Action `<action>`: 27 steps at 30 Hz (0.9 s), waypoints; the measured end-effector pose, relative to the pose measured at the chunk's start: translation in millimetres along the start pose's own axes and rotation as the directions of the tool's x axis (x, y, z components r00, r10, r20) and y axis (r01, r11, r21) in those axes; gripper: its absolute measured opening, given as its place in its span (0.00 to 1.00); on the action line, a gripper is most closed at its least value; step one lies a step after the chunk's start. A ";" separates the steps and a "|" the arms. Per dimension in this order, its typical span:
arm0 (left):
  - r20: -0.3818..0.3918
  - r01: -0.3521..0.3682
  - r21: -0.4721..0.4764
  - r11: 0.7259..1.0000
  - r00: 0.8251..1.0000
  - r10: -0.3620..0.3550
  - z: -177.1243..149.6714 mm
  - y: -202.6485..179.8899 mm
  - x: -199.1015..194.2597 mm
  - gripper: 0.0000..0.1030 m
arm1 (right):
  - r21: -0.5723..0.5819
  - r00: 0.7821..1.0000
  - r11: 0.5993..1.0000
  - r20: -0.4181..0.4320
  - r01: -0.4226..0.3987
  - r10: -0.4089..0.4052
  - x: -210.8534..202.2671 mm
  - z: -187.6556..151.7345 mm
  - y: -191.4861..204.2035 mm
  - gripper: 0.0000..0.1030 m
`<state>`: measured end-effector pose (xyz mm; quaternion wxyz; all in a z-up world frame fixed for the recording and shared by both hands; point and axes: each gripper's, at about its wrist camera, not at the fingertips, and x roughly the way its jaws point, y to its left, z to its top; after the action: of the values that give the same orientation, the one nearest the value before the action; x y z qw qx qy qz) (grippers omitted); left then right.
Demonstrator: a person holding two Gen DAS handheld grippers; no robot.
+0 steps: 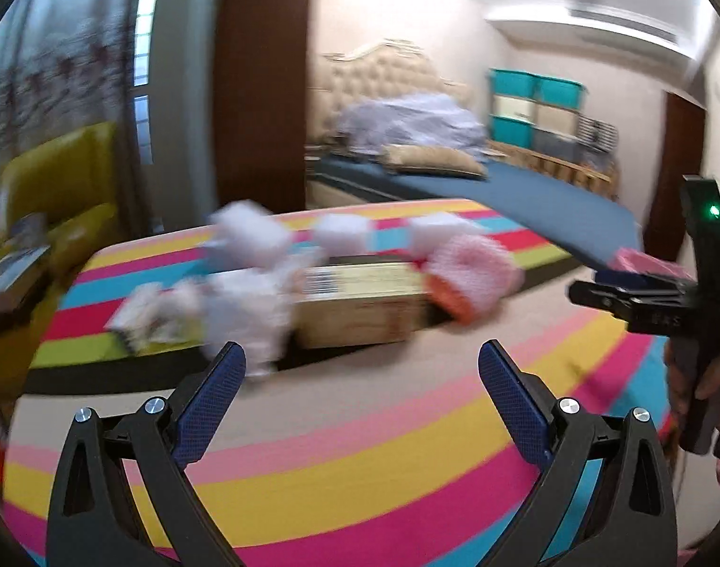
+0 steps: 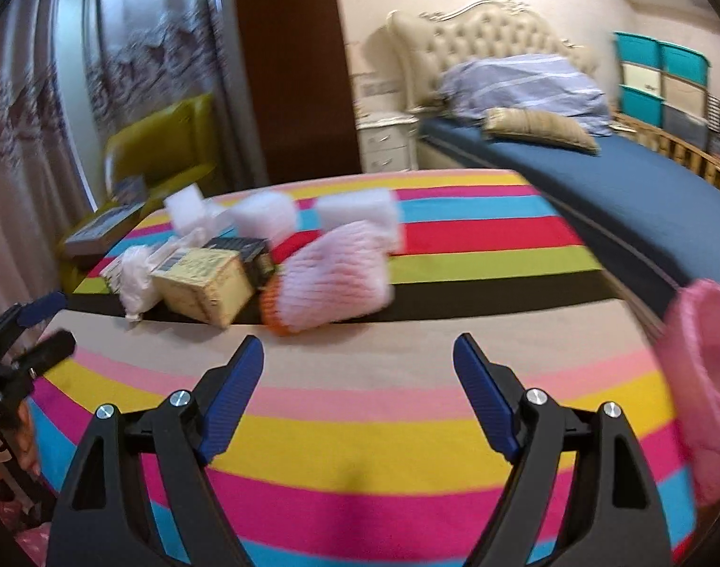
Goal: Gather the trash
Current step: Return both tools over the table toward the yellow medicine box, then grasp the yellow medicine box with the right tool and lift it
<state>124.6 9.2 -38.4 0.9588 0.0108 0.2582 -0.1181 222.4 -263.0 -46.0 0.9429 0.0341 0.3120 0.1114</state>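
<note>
A pile of trash lies on the striped cloth [image 2: 360, 444]: a yellow cardboard box [image 2: 203, 283] [image 1: 360, 302], crumpled white plastic [image 2: 135, 274] [image 1: 246, 302], white foam blocks [image 2: 265, 217] [image 1: 251, 231], and a pink foam net with an orange end [image 2: 336, 279] [image 1: 468, 279]. My left gripper [image 1: 362, 364] is open and empty, just short of the white plastic. My right gripper [image 2: 358, 354] is open and empty, just short of the pink net. The right gripper also shows at the right edge of the left wrist view [image 1: 643, 297].
A pink bag [image 2: 705, 378] hangs at the right edge. A bed with a blue sheet [image 2: 620, 189] stands behind on the right. A yellow chair [image 2: 166, 146] with books [image 2: 104, 231] stands at the back left, with a white nightstand [image 2: 388, 141] beside the bed.
</note>
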 end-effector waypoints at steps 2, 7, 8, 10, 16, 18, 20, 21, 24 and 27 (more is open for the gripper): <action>-0.025 -0.019 -0.008 1.000 1.000 0.019 -1.9 21.5 0.9 0.91 | -0.011 0.999 1.000 -0.017 -0.028 0.028 14.2 4.2 13.2 0.78; -0.061 -0.087 -0.045 0.995 0.995 0.084 1.8 54.7 14.7 0.91 | -0.097 0.996 0.993 -0.059 -0.070 0.064 51.1 18.4 53.4 0.84; -0.072 -0.101 -0.055 0.993 0.993 0.097 1.7 60.7 16.8 0.91 | -0.130 0.996 0.988 -0.061 -0.077 0.070 58.3 20.7 62.8 0.84; -0.094 -0.150 -0.053 0.987 0.985 0.145 -0.7 69.4 20.2 0.91 | -0.168 0.994 0.982 -0.075 -0.088 0.077 68.8 25.6 73.7 0.84; -0.142 -0.214 -0.024 0.976 0.968 0.209 -5.3 80.7 25.7 0.91 | -0.233 0.989 0.963 -0.097 -0.135 0.115 97.7 45.2 93.4 0.85; -0.139 -0.227 -0.023 0.974 0.965 0.222 -5.5 82.5 24.7 0.91 | -0.251 0.986 0.956 -0.102 -0.153 0.131 106.5 50.4 99.6 0.84; -0.134 -0.228 -0.043 0.973 0.966 0.220 -5.9 86.4 21.7 0.91 | -0.267 0.981 0.946 -0.114 -0.181 0.156 116.9 55.5 107.7 0.85; -0.134 -0.225 -0.053 0.973 0.967 0.217 -5.7 88.4 21.2 0.91 | -0.271 0.978 0.942 -0.119 -0.200 0.174 120.9 57.5 110.6 0.85; -0.133 -0.207 -0.075 0.975 0.972 0.196 -7.0 96.2 22.4 0.91 | -0.276 0.972 0.935 -0.130 -0.225 0.196 129.0 59.5 115.7 0.84; -0.126 -0.190 -0.072 0.979 0.976 0.180 -9.1 101.0 24.9 0.91 | -0.318 0.963 0.913 -0.165 -0.255 0.212 128.8 53.4 123.7 0.79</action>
<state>164.4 102.5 -62.8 0.9482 0.0016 0.3173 -0.0167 331.5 -112.6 -61.4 0.8929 -0.0976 0.3412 0.2770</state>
